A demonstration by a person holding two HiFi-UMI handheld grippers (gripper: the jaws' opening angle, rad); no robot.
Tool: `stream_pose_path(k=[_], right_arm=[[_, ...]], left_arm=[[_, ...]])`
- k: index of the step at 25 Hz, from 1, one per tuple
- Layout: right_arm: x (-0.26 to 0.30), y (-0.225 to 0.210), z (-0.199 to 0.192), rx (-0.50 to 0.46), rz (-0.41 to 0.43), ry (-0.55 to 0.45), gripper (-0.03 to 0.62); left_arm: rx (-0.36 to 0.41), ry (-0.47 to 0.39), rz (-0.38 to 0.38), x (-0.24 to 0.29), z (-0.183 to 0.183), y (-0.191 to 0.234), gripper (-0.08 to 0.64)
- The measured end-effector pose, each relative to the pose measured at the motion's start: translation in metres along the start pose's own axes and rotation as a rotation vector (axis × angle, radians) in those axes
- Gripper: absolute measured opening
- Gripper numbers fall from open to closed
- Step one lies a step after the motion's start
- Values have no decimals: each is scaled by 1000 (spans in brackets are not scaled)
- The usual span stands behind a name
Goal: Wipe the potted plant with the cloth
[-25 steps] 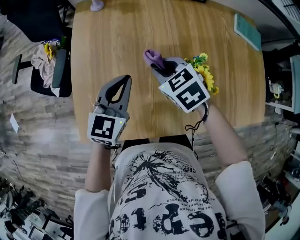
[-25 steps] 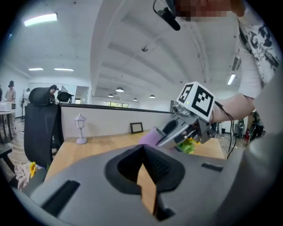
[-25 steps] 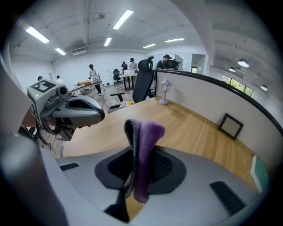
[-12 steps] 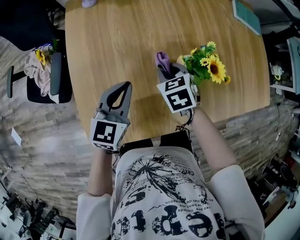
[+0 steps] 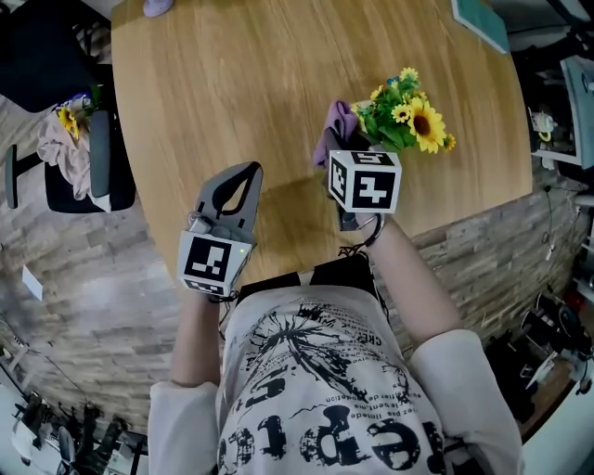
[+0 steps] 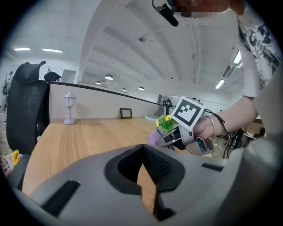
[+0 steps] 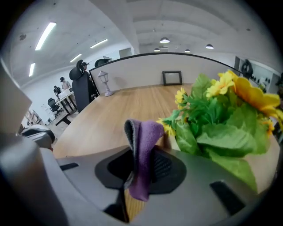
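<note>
The potted plant [image 5: 408, 117], with yellow sunflowers and green leaves, stands on the round wooden table [image 5: 241, 83] at its right side; it fills the right of the right gripper view [image 7: 221, 128]. My right gripper [image 5: 339, 153] is shut on a purple cloth [image 5: 336, 130], which pokes up between the jaws [image 7: 140, 159] just left of the leaves. My left gripper [image 5: 232, 181] hovers over the table's near edge, shut and holding nothing [image 6: 143, 174]. The right gripper with its marker cube [image 6: 188, 128] also shows in the left gripper view.
A small white lamp [image 6: 69, 107] and a dark picture frame [image 6: 126, 113] stand at the table's far side. A teal board [image 5: 481, 20] lies at the far right edge. A black chair with a rag [image 5: 70, 139] stands left of the table.
My right gripper has rolled and sunk with the cloth, and now sits just left of the plant. The left gripper has dropped a little.
</note>
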State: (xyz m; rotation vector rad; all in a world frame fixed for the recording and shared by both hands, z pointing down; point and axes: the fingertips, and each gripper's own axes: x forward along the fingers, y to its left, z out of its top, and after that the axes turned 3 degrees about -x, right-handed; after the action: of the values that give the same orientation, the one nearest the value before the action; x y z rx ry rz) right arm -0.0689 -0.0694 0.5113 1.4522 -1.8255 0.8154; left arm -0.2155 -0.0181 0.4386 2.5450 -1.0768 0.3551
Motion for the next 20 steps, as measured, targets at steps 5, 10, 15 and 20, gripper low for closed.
stream_pose_path(k=[5, 10, 15, 20], right_arm=[[-4, -9, -13, 50, 28, 9, 81], [-10, -10, -22, 123, 79, 10, 83], [-20, -18, -38, 157, 122, 31, 83], [-27, -22, -53, 111, 173, 86, 84]], left_arm=[[23, 8, -22, 7, 0, -3, 2], [23, 32, -3, 3, -9, 7, 2], [4, 36, 23, 5, -11, 7, 3], [15, 25, 31, 12, -5, -2, 3]])
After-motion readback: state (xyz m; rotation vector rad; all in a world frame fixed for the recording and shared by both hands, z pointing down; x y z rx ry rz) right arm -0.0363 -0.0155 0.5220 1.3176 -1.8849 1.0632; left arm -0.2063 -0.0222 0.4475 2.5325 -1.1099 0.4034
